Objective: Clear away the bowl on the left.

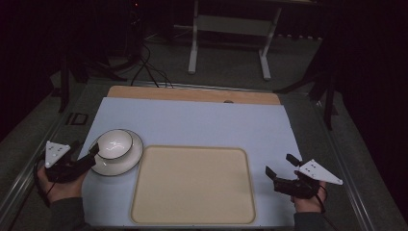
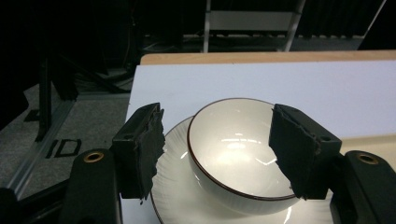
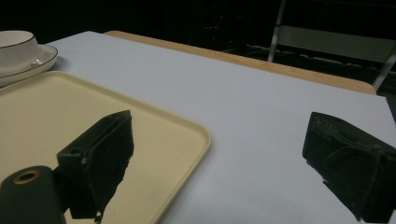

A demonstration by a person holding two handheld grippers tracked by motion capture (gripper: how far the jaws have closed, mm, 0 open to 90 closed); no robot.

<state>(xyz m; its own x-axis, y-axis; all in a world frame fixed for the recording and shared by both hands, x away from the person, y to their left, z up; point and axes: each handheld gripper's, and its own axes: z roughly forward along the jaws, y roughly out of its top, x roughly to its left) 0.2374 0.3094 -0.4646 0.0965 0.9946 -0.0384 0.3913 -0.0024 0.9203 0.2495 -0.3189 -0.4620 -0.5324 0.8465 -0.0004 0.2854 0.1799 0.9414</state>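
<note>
A pale blue-white sheet covers most of the table (image 1: 192, 120), leaving a strip of bare wood along the far edge. Beyond it, on the dark floor, stands a white metal frame (image 1: 230, 29) with cables trailing nearby.

On the near half of the table lies a rectangular cream tray (image 1: 193, 185) with rounded corners and a raised rim, its surface bare. In the right gripper view its far right corner (image 3: 196, 133) curves just behind the left finger.

Just beside the tray's far left corner sits a white saucer (image 1: 130, 161) with a ribbed rim, and on it stands an upright white bowl (image 1: 114, 143) with a thin dark line round its lip. The left gripper view looks down into the bowl (image 2: 233, 144), where light glints on the glaze, with the saucer (image 2: 175, 186) spreading out beneath it.

The left gripper (image 1: 91, 153), held in the person's left hand (image 1: 60, 185) at the table's left edge, points at the bowl. Its fingers (image 2: 142, 147) are spread wide to either side of the bowl, released and gripping nothing; whether they touch the rim cannot be told.

The right gripper (image 1: 281, 166), held in the right hand (image 1: 308, 199), hovers over the table just right of the tray. Its fingers (image 3: 100, 161) are also spread apart and empty.
</note>
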